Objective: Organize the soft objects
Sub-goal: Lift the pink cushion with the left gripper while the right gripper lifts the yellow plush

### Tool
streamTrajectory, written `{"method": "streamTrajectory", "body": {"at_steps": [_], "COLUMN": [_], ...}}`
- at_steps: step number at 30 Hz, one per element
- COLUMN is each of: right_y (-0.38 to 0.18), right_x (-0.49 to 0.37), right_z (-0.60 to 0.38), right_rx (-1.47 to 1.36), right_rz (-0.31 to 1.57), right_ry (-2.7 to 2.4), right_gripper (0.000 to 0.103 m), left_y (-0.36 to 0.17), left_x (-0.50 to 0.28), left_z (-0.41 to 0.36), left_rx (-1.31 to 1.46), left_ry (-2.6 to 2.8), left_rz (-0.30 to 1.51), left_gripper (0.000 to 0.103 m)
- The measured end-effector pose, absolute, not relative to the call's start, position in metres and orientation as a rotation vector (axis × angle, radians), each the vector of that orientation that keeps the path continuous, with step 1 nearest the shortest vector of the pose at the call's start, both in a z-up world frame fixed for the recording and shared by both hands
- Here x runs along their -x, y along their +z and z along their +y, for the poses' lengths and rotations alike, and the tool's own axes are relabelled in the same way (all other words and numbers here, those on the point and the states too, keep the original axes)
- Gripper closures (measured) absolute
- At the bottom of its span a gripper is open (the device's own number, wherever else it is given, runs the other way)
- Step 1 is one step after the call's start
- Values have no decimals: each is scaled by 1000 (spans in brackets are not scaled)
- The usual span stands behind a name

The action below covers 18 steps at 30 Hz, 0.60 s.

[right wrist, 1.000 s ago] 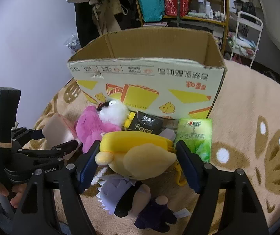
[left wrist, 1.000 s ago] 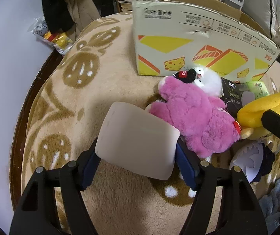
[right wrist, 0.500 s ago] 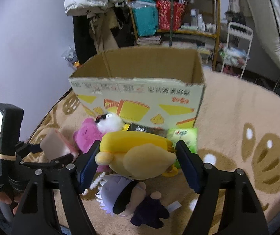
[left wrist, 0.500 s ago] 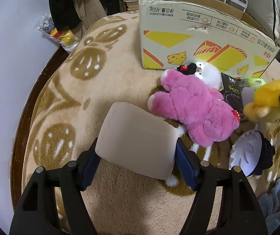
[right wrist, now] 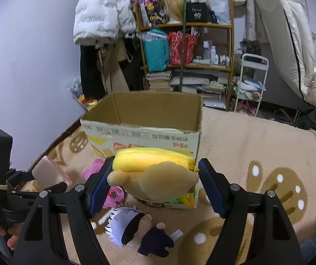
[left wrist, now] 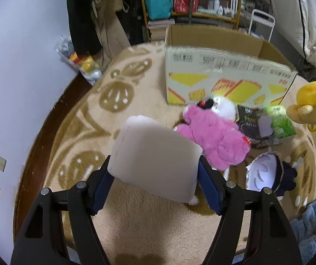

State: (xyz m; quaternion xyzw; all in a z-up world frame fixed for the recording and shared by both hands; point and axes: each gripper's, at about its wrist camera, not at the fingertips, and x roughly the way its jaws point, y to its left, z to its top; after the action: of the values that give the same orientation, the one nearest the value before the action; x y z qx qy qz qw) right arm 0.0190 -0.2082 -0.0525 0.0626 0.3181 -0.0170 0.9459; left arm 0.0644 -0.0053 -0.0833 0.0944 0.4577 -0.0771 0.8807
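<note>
The right hand-held gripper (right wrist: pixel 153 183) clamps a yellow plush (right wrist: pixel 155 174) before an open cardboard box (right wrist: pixel 144 119).

Beige rug (left wrist: pixel 135 225) with brown blossoms; white box (left wrist: pixel 224 81) printed yellow-orange; pink plush (left wrist: pixel 215 139); yellow plush (right wrist: pixel 155 172); pale cushion (left wrist: pixel 155 156).

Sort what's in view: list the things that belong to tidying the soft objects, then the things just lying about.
Part of the job:
- pale cushion in the left hand-held gripper
- yellow plush in the right hand-held gripper
- pink plush
- white-haired doll
- cardboard box

Lying about:
- shelf
- white jacket
- white trolley
</note>
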Motion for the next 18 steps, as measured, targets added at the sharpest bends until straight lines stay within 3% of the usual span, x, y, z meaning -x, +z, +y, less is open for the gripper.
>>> {"method": "streamTrajectory", "body": {"at_steps": [18], "right_y": [2], "right_x": [18], "right_z": [-216], "right_rx": [-51], "right_rz": [442], "right_ry": [-82], "right_gripper": [23], "left_y": [-5], "left_x": [-15], "left_z": [-11], "left_rx": [-190], "left_ry": [-206], "left_rz": [611], "left_gripper": [32]}}
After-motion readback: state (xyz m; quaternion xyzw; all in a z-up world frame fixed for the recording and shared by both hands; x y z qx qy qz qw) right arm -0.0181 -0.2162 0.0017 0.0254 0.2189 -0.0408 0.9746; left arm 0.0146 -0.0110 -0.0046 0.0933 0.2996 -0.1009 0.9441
